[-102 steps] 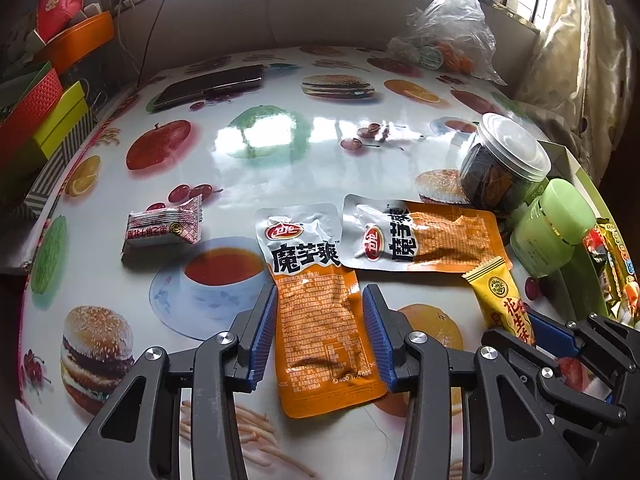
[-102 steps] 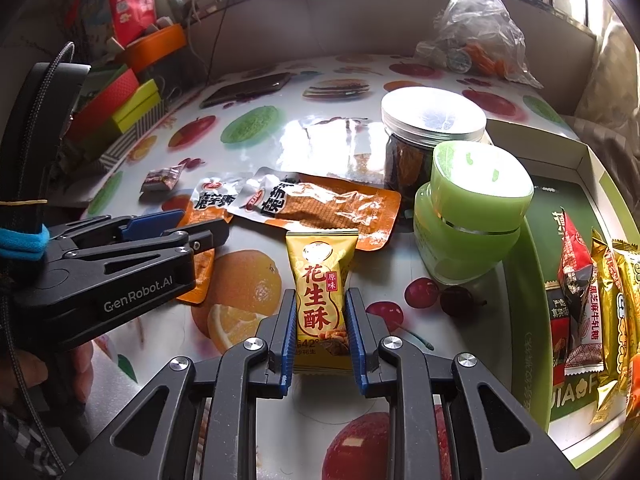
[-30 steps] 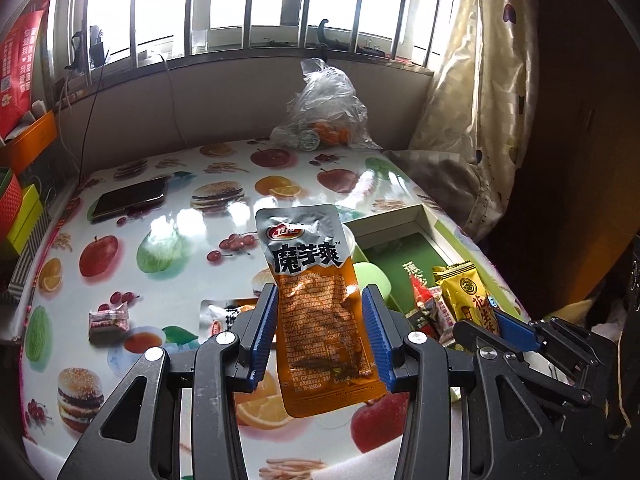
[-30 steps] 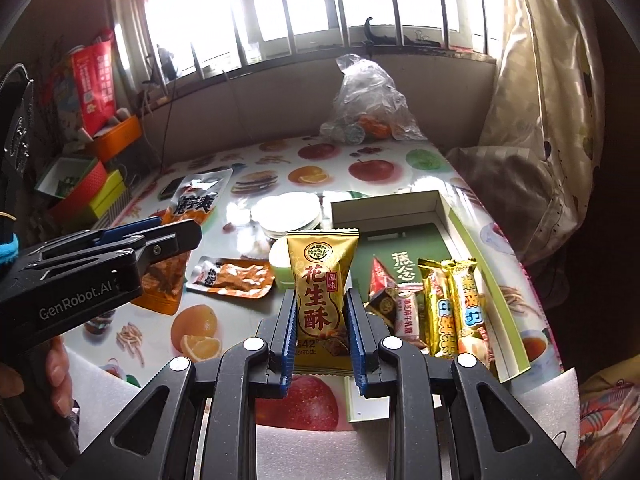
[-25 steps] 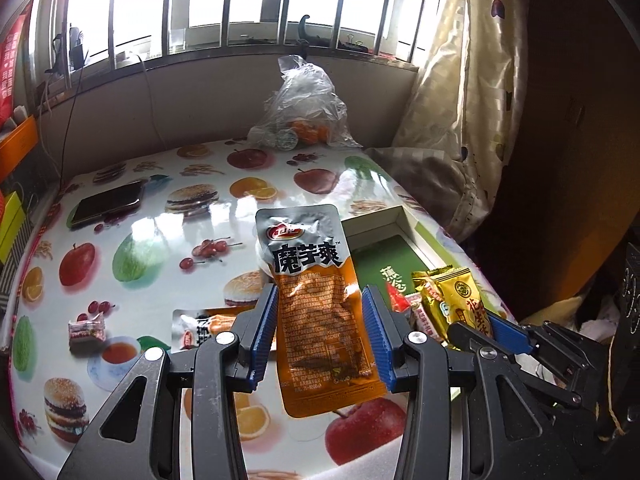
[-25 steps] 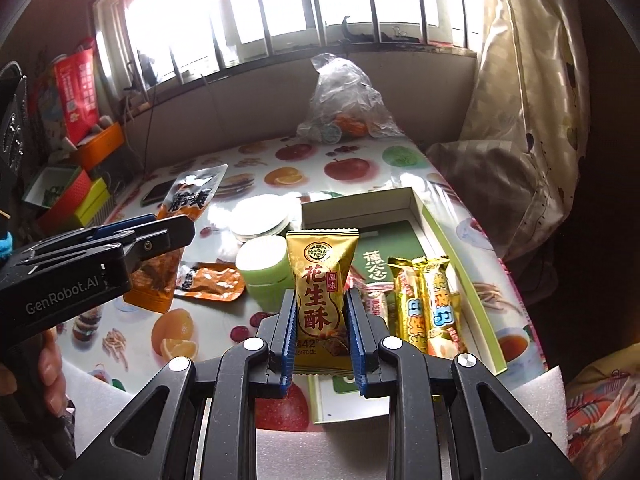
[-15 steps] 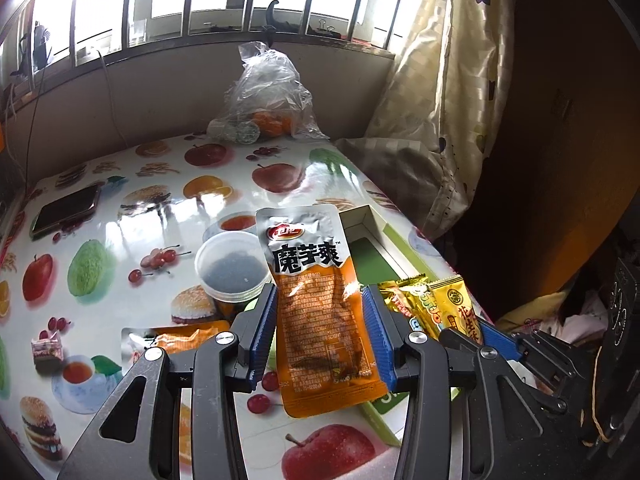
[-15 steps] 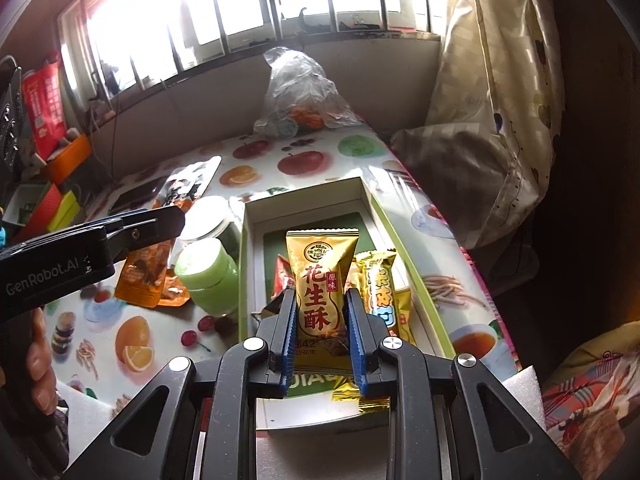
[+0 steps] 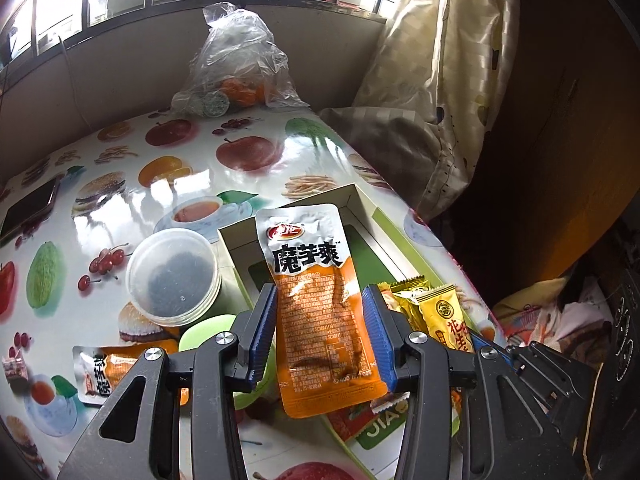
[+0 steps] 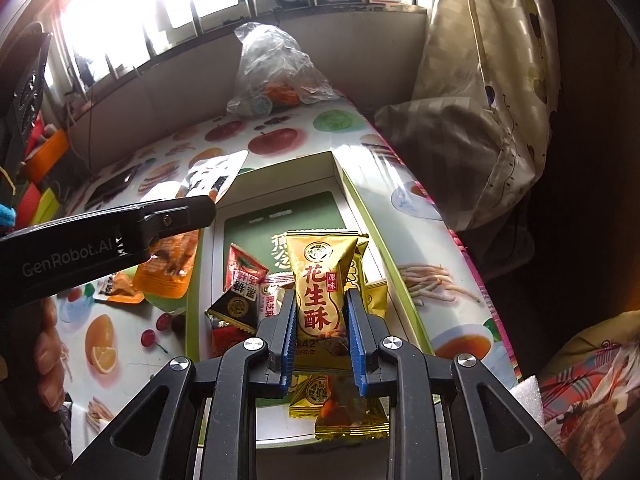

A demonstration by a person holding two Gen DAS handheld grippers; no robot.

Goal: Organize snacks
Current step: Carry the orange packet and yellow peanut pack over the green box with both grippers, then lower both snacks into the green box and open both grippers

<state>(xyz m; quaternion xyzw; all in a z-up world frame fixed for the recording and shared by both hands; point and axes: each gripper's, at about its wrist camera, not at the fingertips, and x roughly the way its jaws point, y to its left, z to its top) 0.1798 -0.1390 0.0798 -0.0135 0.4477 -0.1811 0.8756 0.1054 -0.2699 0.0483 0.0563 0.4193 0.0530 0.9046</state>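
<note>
1. The left gripper [image 9: 322, 320] has its blue pads closed against both long edges of an orange konjac pouch [image 9: 318, 300], which stands upright between them with its silver top above the fingertips.
2. The right gripper [image 10: 322, 320] is clamped narrowly on a yellow peanut-crisp packet [image 10: 320, 292], held upright, the pads pressing its lower half.
3. Only the left wrist view shows the clear-lidded jar [image 9: 173, 278] off to the left of its claw, a second orange pouch [image 9: 116, 368] lying flat on the fruit-print table [image 9: 168, 168] low on the left, and a small wrapped sweet [image 9: 14, 368] at the far left edge.
4. Only the right wrist view shows the green tray [image 10: 400, 276] in full: red and black packets [image 10: 240, 292] lie just left of the claw, gold packets [image 10: 344, 412] beneath it, and the far half of the tray floor is bare.
5. In that view the left gripper [image 10: 176, 216] sits to the left, beside the tray's left wall.
6. The tray's right wall runs near the table's right edge; beyond it hangs a curtain [image 10: 480, 92]. A plastic bag [image 10: 276, 72] sits far ahead by the wall.
</note>
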